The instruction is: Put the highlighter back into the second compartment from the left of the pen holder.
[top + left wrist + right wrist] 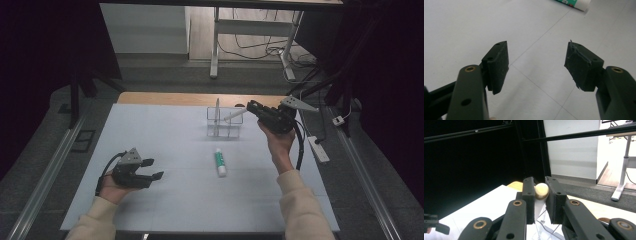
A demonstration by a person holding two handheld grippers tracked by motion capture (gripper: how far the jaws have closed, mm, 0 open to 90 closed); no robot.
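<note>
My right gripper [251, 107] is raised at the back right of the table, shut on a white tube [233, 116] that slants down to the left over a clear plastic box [235, 131]. In the right gripper view the tube's cream round end [541, 190] sits pinched between my right gripper's [539, 188] pads, with the clear box [546, 226] below. A second tube with a green label [220, 162] lies flat mid-table. My left gripper [153, 168] rests low at the front left, open with nothing between its pads [497, 65]; the labelled tube [574, 2] lies far ahead of it.
A white mat [165, 135] covers the wooden table [150, 98]. An upright thin piece [217, 116] stands inside the box. A white power strip [318, 149] lies off the table's right edge. Desk legs and cables stand on the floor beyond.
</note>
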